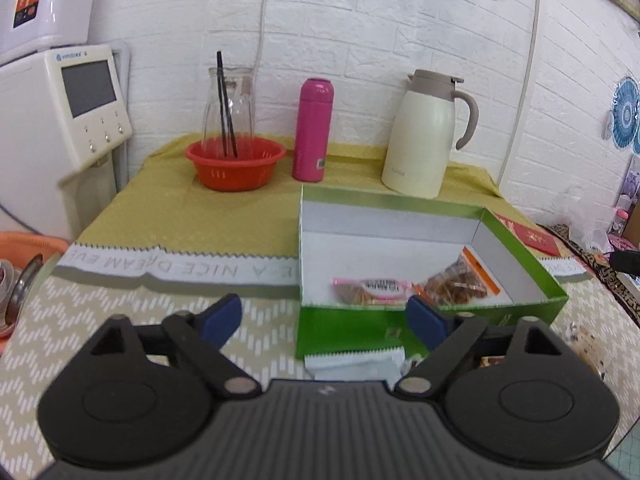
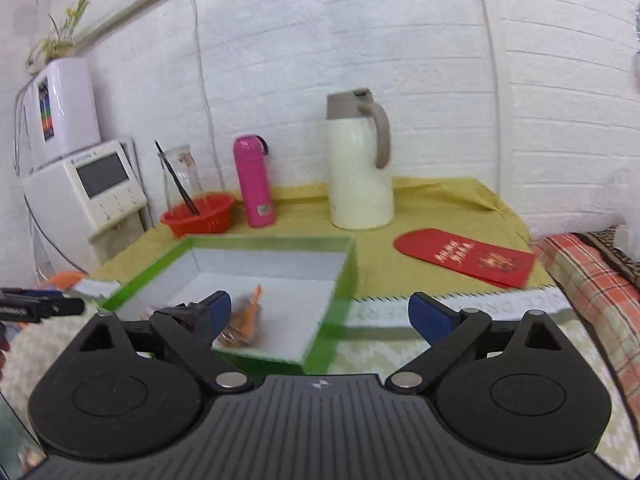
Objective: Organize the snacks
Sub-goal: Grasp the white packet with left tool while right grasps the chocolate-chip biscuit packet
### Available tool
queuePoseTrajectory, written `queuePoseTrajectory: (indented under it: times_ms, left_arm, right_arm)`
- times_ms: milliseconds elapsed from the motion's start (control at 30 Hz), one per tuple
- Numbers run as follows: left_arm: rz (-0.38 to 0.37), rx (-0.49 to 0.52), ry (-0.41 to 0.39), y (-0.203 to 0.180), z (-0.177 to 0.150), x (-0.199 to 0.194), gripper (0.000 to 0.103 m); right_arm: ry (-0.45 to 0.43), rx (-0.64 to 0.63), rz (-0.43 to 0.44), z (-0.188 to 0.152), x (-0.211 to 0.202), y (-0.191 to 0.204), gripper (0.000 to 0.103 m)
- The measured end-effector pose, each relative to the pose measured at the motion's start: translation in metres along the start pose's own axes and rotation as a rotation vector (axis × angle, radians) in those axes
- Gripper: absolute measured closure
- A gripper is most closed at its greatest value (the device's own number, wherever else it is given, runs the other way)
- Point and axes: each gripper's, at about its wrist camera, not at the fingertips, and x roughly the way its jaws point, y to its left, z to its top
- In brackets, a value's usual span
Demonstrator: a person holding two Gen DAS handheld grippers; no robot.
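White brick wall behind, and a table [image 1: 168, 216] draped in yellow cloth that's pushed right up against it. Tall stuff is parked along the back, probably so the front stays free for sorting: cream jug [image 1: 424, 136], pink flask [image 1: 312, 128], a glass jar stood inside a red bowl [image 1: 236, 166]. A green box [image 1: 524, 256] is set near the front edge, lid off, so snacks can be dropped in from above. Two snack packs [image 1: 416, 286] are already lying in its near corner. A red envelope [image 2: 464, 260] is left off to the right. Left gripper [image 1: 324, 320] and right gripper [image 2: 320, 314] are both spread wide, nothing held.
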Motion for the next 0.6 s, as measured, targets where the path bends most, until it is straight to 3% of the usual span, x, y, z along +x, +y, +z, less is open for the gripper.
queuePoseTrajectory:
  times_ms: [133, 233, 467, 600]
  left_arm:
    - [-0.026, 0.013, 0.049, -0.009, -0.011, 0.010, 0.000]
    - [-0.034, 0.033, 0.107, -0.019, -0.013, 0.025, 0.000]
    - [-0.055, 0.015, 0.227, -0.026, -0.027, 0.055, 0.000]
    - [-0.069, -0.035, 0.247, -0.020, -0.033, 0.062, 0.003]
  right_arm:
    - [0.125, -0.063, -0.093, -0.034, 0.013, -0.019, 0.000]
    - [0.199, -0.071, -0.104, -0.053, 0.026, -0.022, 0.000]
    - [0.251, -0.072, -0.060, -0.067, 0.038, -0.024, 0.000]
    - [0.259, -0.038, -0.054, -0.072, 0.039, -0.032, 0.000]
